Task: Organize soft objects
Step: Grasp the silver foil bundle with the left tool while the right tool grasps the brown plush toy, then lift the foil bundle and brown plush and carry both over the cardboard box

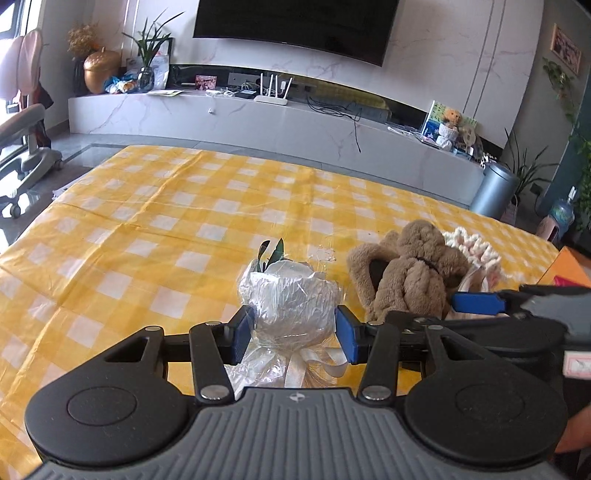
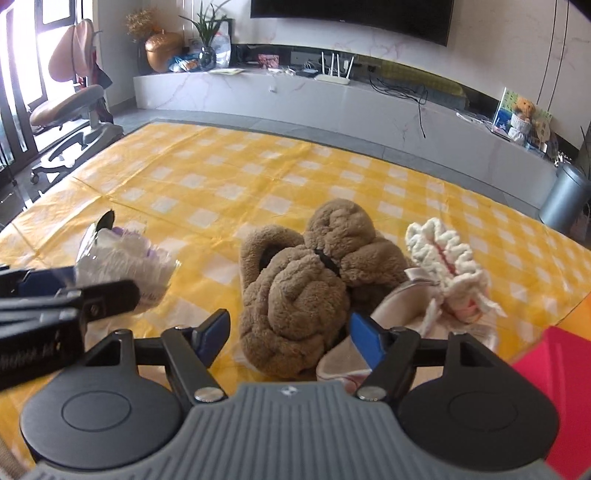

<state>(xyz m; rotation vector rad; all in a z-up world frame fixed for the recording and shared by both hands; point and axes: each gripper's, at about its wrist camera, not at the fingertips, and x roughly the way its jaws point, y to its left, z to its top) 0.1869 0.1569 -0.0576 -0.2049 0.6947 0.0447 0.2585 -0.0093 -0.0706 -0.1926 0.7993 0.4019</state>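
Gripping the wrapped bouquet [image 1: 291, 295], left gripper [image 1: 293, 328] jaws; right gripper [image 2: 288, 332] jaws wide around the brown plush [image 2: 306, 291].

A home living room: wall-mounted television [image 1: 295, 26] above a long marble media console [image 1: 258, 118] with a white router [image 1: 271, 90], potted plants [image 1: 147, 48], a desk chair [image 2: 70, 107], and a yellow checked cloth on the surface [image 1: 166, 221].

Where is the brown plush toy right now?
On the yellow checked cloth, between the wrapped flower and the white knitted piece.
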